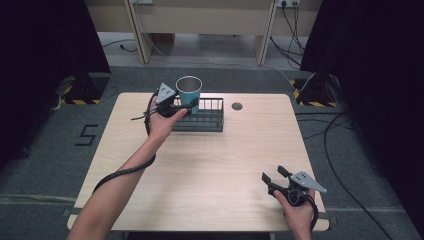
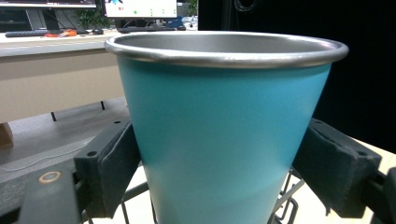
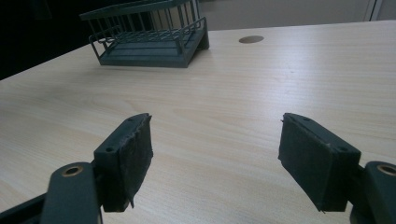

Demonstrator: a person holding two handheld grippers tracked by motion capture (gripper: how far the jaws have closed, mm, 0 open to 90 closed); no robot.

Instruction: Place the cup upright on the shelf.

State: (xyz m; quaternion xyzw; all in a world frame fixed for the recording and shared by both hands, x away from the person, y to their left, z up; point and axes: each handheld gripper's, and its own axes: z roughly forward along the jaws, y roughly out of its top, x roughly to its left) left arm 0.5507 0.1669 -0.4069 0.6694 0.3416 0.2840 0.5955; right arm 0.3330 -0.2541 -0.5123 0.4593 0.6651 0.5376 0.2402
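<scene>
A teal metal cup (image 1: 189, 90) with a bare steel rim stands upright over the left end of a dark wire rack (image 1: 212, 120) at the back of the table. My left gripper (image 1: 187, 106) is shut on the cup's lower half. In the left gripper view both pads press the cup (image 2: 219, 130) from either side, and rack wires (image 2: 135, 191) show just below it. Whether the cup's base rests on the rack is hidden. My right gripper (image 1: 275, 174) is open near the front right corner, jaws wide apart (image 3: 215, 158) with nothing between them, facing the rack (image 3: 149, 42).
The light wooden table (image 1: 215, 165) has a round cable hole (image 1: 237, 106) right of the rack, also in the right gripper view as a cable hole (image 3: 251, 39). Black curtains flank both sides. Cables lie on the floor at the right.
</scene>
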